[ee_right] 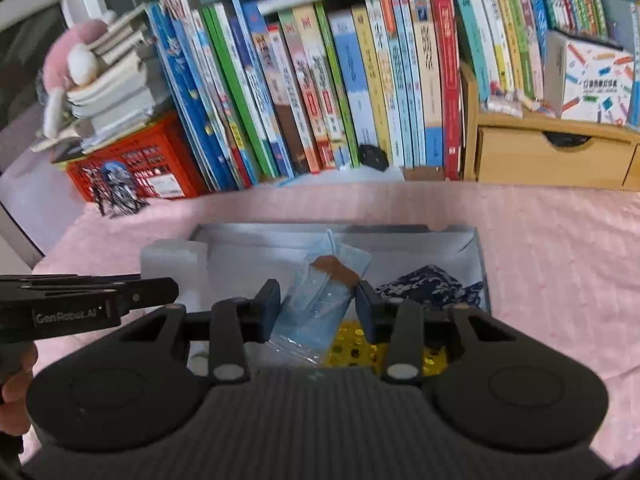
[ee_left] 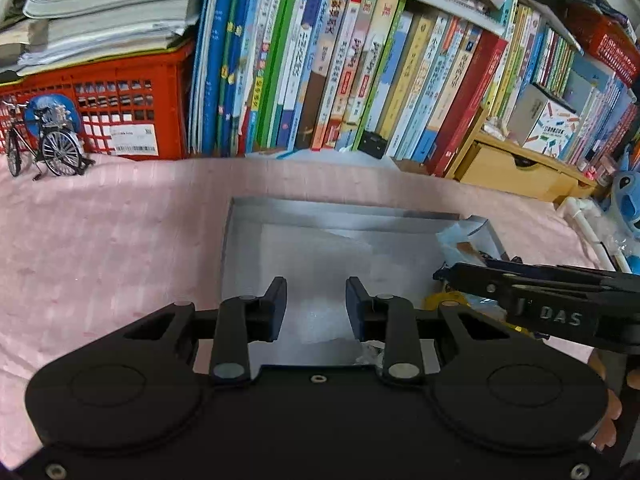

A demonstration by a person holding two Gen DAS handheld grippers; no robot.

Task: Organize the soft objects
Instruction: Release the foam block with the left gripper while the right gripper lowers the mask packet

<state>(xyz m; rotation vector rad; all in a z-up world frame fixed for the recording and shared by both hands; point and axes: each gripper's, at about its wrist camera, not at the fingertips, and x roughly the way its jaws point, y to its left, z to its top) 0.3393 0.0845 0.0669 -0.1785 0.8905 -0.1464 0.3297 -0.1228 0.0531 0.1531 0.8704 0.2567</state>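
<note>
Both grippers' jaws gape, right gripper (ee_right: pixel 316 306) straddling mask packet (ee_right: pixel 320 300)

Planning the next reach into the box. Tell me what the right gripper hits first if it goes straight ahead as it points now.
Most likely the clear blue packet: it lies between the open fingers of the right gripper, just ahead inside the grey box. Depth is unclear, so it may already be within reach.

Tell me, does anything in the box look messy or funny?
A little. The clear packet of blue face masks lies slanted in the grey box, overlapping the gold sequin item. The navy floral cloth is crumpled in the right corner. Nothing looks spilled or broken.
</note>
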